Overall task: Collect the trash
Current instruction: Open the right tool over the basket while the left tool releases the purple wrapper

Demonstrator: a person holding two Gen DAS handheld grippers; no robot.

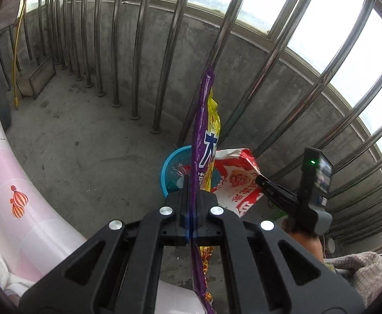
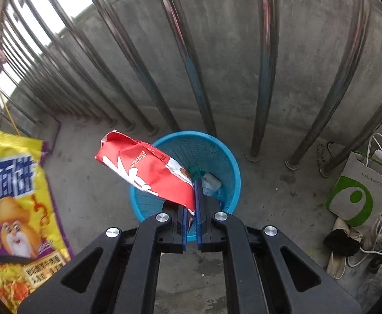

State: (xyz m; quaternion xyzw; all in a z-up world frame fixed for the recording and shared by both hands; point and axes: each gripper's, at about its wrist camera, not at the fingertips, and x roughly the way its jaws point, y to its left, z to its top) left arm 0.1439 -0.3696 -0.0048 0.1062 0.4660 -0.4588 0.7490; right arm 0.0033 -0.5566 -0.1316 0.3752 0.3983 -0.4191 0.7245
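My left gripper (image 1: 191,183) is shut on a purple and yellow noodle wrapper (image 1: 204,120), which stands edge-on between its fingers; its printed face fills the left of the right wrist view (image 2: 15,209). My right gripper (image 2: 191,198) is shut on the corner of a red and white snack wrapper (image 2: 149,167), held directly over a blue mesh basket (image 2: 217,146). From the left wrist the same red wrapper (image 1: 238,180) hangs from the right gripper (image 1: 261,180), beside the basket (image 1: 170,164). A pale crumpled piece (image 2: 210,183) lies inside the basket.
Steel railing bars (image 2: 191,78) and a low concrete wall stand just behind the basket. A white and green paper bag (image 2: 361,196), shoes and white cables crowd the floor at the right. A pink patterned sheet (image 1: 15,183) curves along the left. Bare concrete floor (image 1: 86,144) lies between them.
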